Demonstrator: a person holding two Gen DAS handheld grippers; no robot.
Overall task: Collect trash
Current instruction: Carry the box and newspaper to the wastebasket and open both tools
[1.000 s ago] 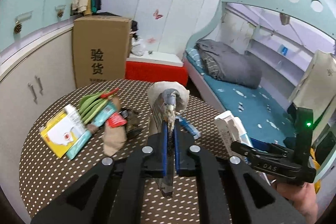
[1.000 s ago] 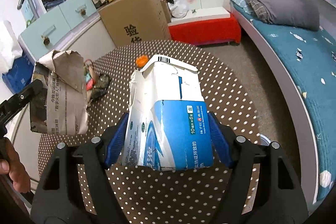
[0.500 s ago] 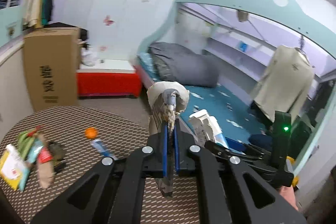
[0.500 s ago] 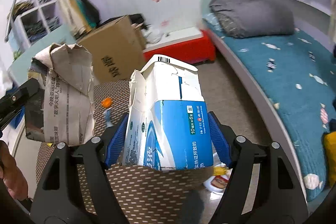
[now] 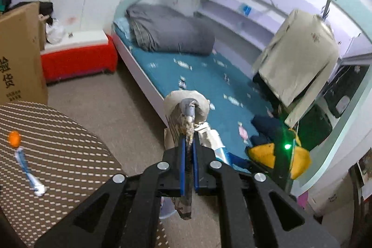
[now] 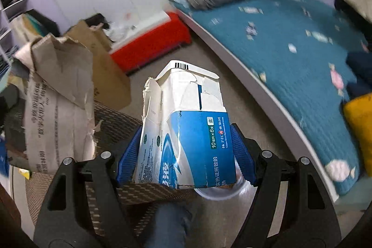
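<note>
Clamping a crumpled newspaper [image 5: 186, 117] tight, the left gripper [image 5: 188, 155] hangs beyond the dotted round table [image 5: 65, 155], toward the bed [image 5: 197, 76]. The right gripper [image 6: 186, 150] squeezes a torn blue-and-white medicine box [image 6: 186, 122] past that table's edge.

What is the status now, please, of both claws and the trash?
Left claw shut on torn newspaper. Right claw shut on blue-white carton. Orange ball and tube remain on table.

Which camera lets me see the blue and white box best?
The right wrist view. There the blue and white box fills the middle, clamped between the right gripper pads, print readable. The left wrist view shows only a white sliver of it behind the left gripper.
</note>
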